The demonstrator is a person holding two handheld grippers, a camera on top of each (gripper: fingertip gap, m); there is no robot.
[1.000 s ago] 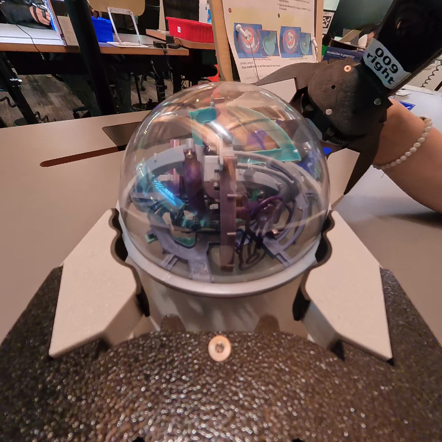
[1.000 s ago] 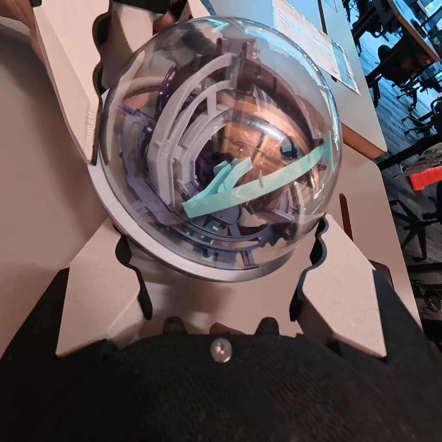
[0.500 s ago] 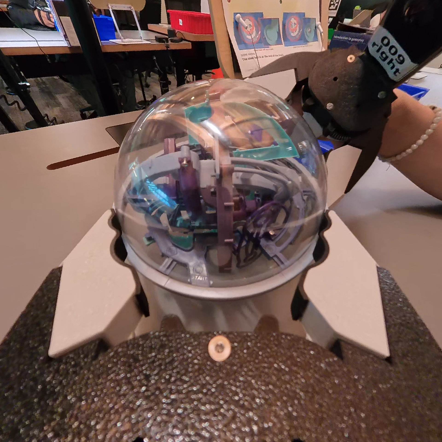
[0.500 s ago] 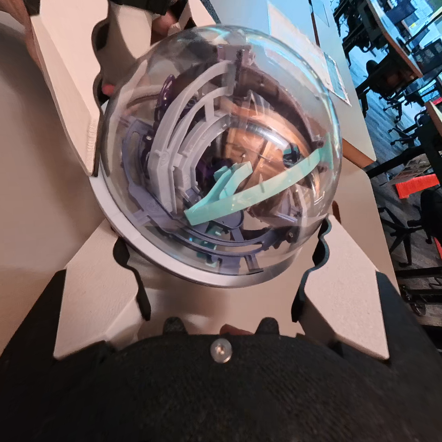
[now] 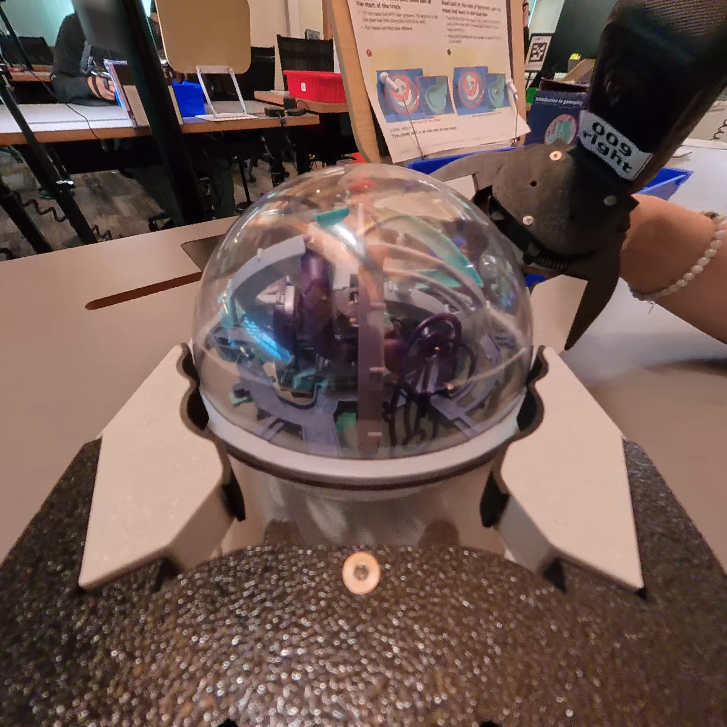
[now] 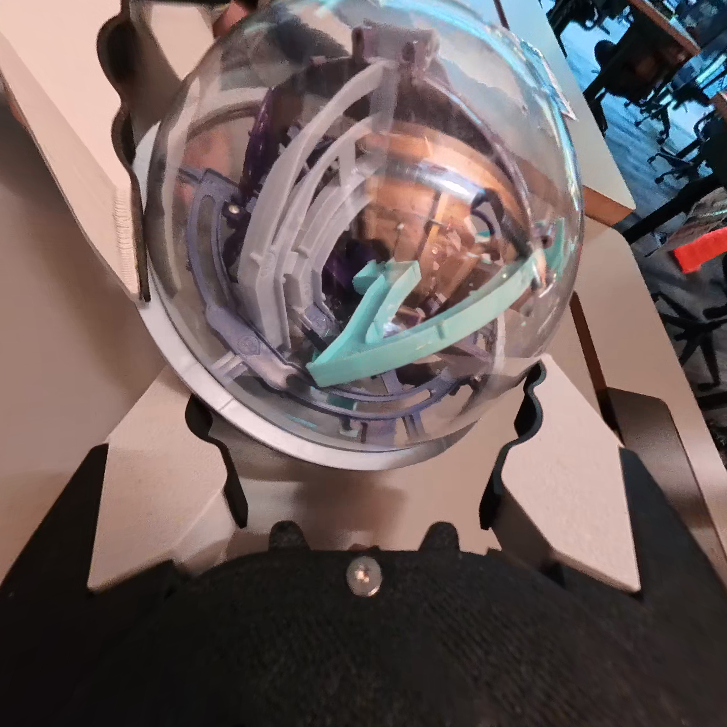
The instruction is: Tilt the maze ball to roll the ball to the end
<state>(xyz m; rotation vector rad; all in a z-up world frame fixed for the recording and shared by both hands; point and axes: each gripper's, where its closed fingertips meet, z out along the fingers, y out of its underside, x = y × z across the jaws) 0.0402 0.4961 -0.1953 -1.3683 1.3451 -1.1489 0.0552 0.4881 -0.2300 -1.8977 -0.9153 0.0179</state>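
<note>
The maze ball (image 5: 362, 314) is a clear sphere with grey, purple and teal tracks inside and a white band around its middle. It is held up over the tan table (image 5: 78, 354). My left gripper (image 5: 362, 377) is shut on it, with its white fingers (image 5: 157, 452) pressed on the band at both sides. My right gripper (image 6: 366, 397) grips the ball (image 6: 354, 236) from the other side, and its body shows in the left wrist view (image 5: 550, 208). A left finger (image 6: 126, 157) shows at the top left of the right wrist view. I cannot make out the small steel ball.
A hand with a bead bracelet (image 5: 692, 267) holds the right gripper. An instruction sheet on a board (image 5: 432, 78) and a blue bin (image 5: 668, 181) stand behind the ball. Desks, a red bin (image 5: 314, 84) and a seated person (image 5: 78, 59) are farther back. Chairs (image 6: 668, 118) stand past the table edge.
Both grippers kept their hold and turned the maze ball. In the left wrist view the white band now faces the camera more, and the background has shifted down.
</note>
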